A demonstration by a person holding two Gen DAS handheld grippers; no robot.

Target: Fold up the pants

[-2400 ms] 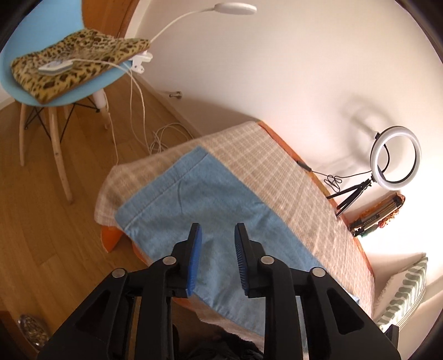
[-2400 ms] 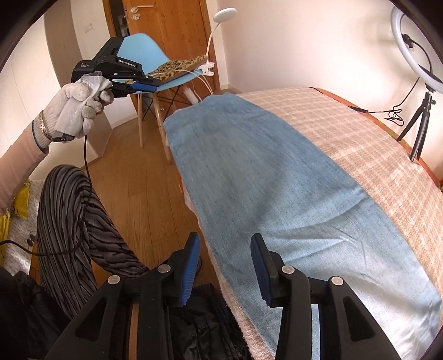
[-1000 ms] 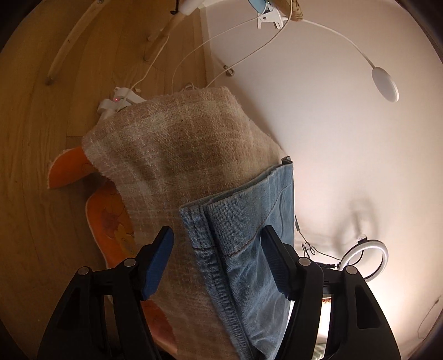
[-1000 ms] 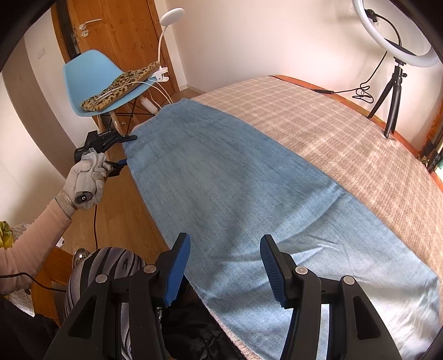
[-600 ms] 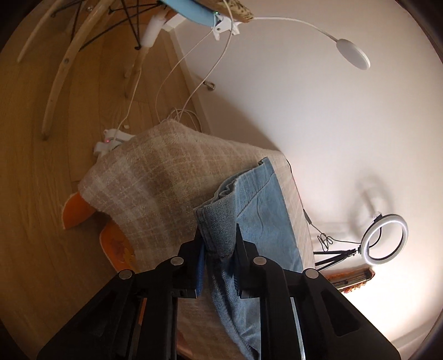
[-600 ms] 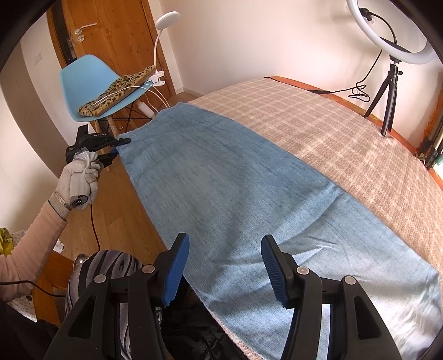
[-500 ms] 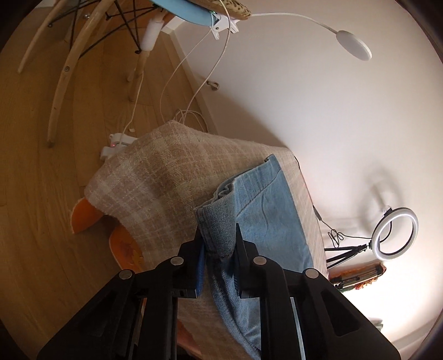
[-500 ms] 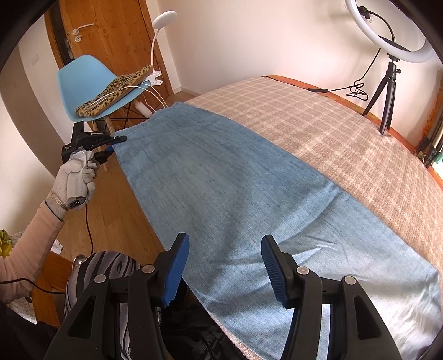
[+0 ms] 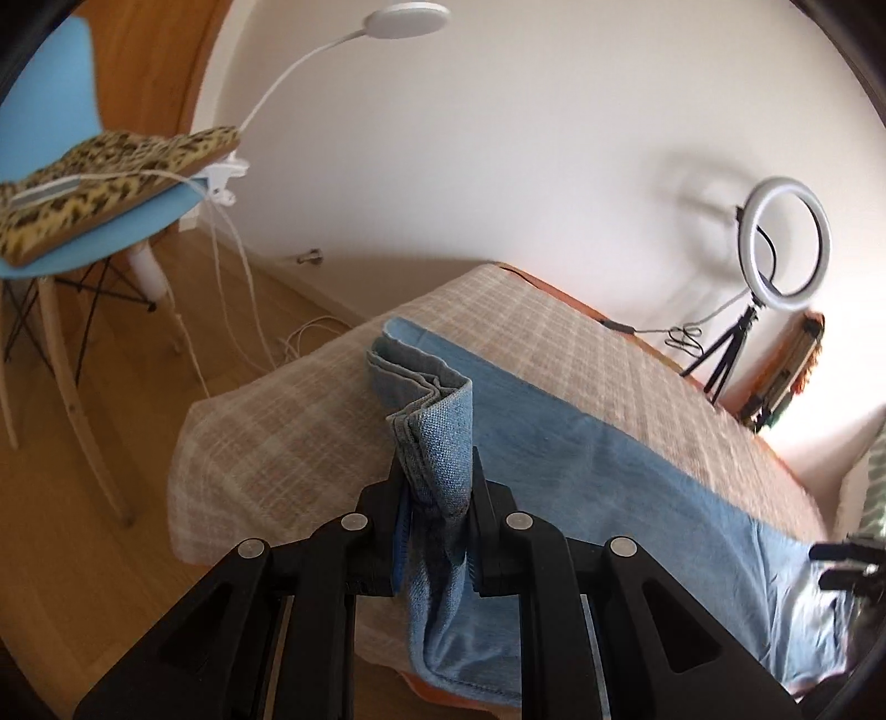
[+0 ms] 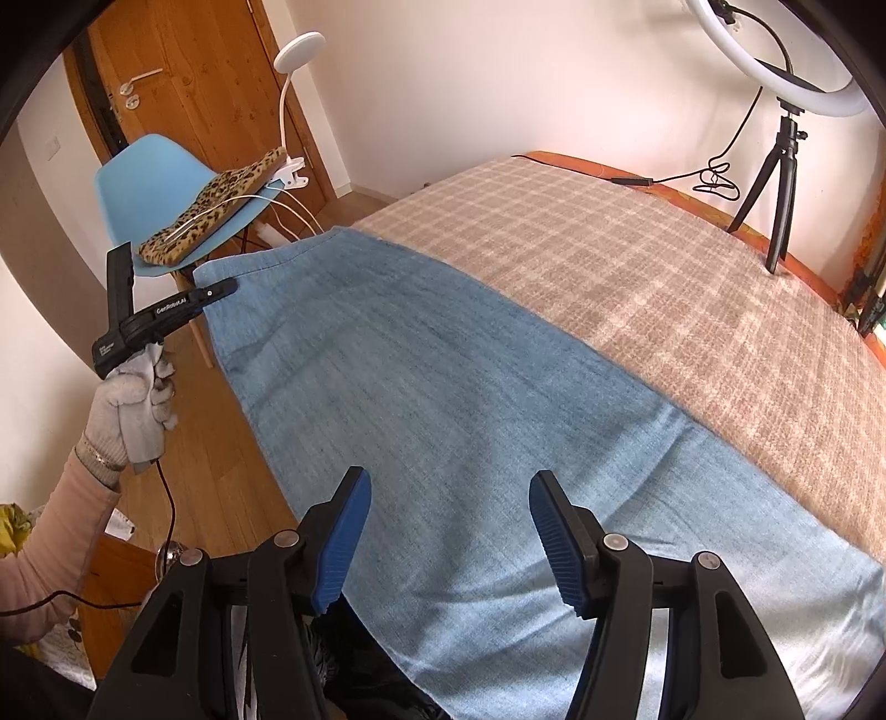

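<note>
Light blue denim pants [image 10: 443, 387] lie flat and lengthwise along the near side of a bed. My left gripper [image 9: 434, 471] is shut on their far corner hem, which stands up folded above the blanket [image 9: 288, 432]. In the right wrist view that left gripper [image 10: 221, 288] is seen at the far left corner, held in a gloved hand [image 10: 133, 415]. My right gripper [image 10: 448, 498] hovers over the near end of the pants. Its jaws are opening, and the cloth lies below them untouched by the blue pads [image 10: 343, 543].
A beige plaid blanket [image 10: 637, 249] covers the bed. A blue chair [image 10: 144, 183] with a leopard-print cushion [image 10: 216, 205] and a clip lamp [image 10: 299, 50] stands past the far end. A ring light on a tripod [image 10: 775, 166] stands on the bed's far edge by the wall. Wooden floor lies to the left.
The left gripper closed on the pants' corner hem, then rolled and rose, lifting that corner off the blanket. The right gripper's jaws spread a little wider.
</note>
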